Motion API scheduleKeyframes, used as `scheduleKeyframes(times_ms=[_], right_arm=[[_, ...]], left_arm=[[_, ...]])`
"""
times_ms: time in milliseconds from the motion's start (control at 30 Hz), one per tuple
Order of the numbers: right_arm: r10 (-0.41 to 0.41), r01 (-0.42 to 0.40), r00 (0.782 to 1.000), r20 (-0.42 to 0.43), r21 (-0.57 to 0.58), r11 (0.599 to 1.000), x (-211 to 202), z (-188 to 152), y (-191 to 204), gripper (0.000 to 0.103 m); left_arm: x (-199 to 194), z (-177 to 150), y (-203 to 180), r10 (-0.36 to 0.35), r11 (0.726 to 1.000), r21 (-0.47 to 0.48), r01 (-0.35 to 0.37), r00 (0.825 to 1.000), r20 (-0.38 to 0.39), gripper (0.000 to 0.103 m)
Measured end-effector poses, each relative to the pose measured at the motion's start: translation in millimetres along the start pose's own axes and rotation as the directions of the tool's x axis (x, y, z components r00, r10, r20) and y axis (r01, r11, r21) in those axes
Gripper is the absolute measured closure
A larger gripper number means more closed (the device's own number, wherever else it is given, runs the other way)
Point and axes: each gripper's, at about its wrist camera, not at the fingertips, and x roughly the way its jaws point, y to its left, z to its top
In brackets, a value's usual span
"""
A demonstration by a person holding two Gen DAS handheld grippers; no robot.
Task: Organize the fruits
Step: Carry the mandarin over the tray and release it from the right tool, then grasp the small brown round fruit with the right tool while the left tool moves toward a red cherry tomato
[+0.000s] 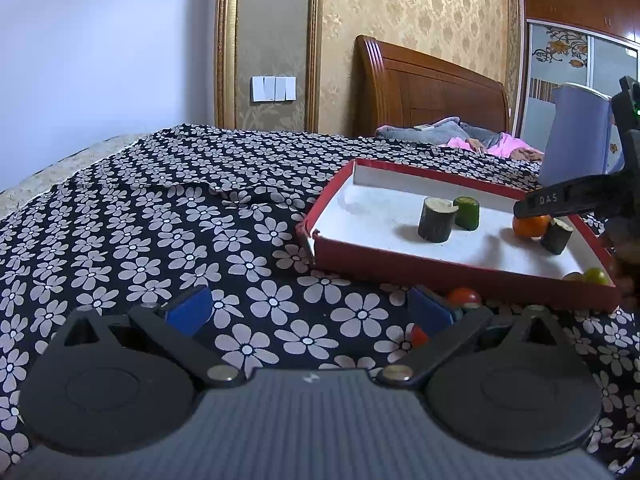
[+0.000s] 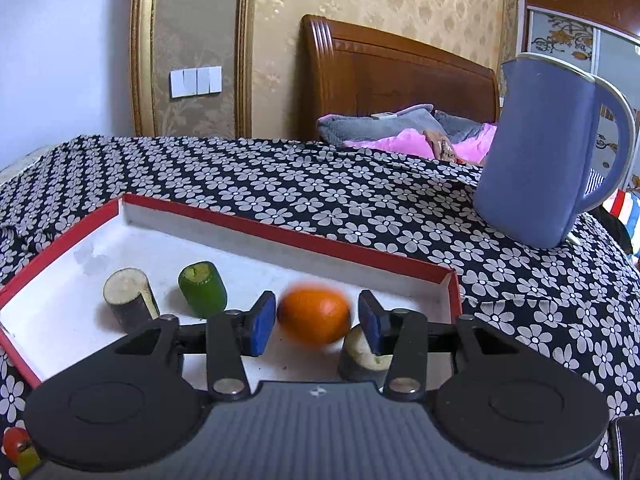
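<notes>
A red box with a white inside (image 1: 348, 252) lies on the flowered cloth. It holds a dark cut cylinder (image 1: 438, 220), a green cylinder (image 1: 467, 213), an orange (image 1: 530, 226), a second dark piece (image 1: 557, 236) and a green fruit (image 1: 596, 276) in its near corner. My right gripper (image 2: 316, 320) is over the box, open. The orange (image 2: 314, 314), blurred, sits between its blue pads with a gap at the right pad. A pale-topped cut piece (image 2: 360, 354) stands just under the right finger. My left gripper (image 1: 308, 308) hangs wide open and empty over the cloth. A red tomato (image 1: 464, 296) lies beside its right finger, outside the box.
A blue jug (image 2: 536, 160) stands on the cloth right of the box (image 2: 280, 236). Pink and grey bedding (image 2: 400, 132) lies before a wooden headboard (image 2: 400, 68). Small red and green fruits (image 2: 14, 442) lie on the cloth at the lower left of the right wrist view.
</notes>
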Motion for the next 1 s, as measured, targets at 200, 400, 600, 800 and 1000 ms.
scheduleKeyframes(times_ms=[200, 400, 600, 800, 1000], right_arm=[[0.021, -0.021, 0.997, 0.071, -0.001, 1.0, -35.2, -1.9, -2.6, 0.052], [0.114, -0.115, 0.98, 0.162, 0.0, 0.993, -98.5, -29.3, -4.9, 0.048], [0.258, -0.252, 0.959, 0.114, -0.066, 0.965, -129.8, -69.4, 8.0, 0.048], [0.327, -0.321, 0.945, 0.031, -0.122, 0.939, -122.9, -84.7, 31.0, 0.048], [0.326, -0.324, 0.945, -0.01, -0.151, 0.934, -111.3, -85.1, 40.2, 0.051]], left_arm=[[0.7, 0.4, 3.3, -0.012, 1.0, -0.021, 0.012, 1.0, -0.008, 0.0], [0.8, 0.9, 9.2, -0.018, 0.998, -0.059, 0.017, 1.0, -0.008, 0.0], [-0.6, 1.7, 21.4, -0.006, 0.991, -0.137, 0.005, 1.0, -0.009, 0.0], [2.7, 2.2, 36.9, -0.016, 0.974, -0.226, 0.008, 0.999, -0.035, 0.0], [3.8, 1.9, 40.3, -0.034, 0.969, -0.248, 0.022, 0.998, -0.046, 0.0]])
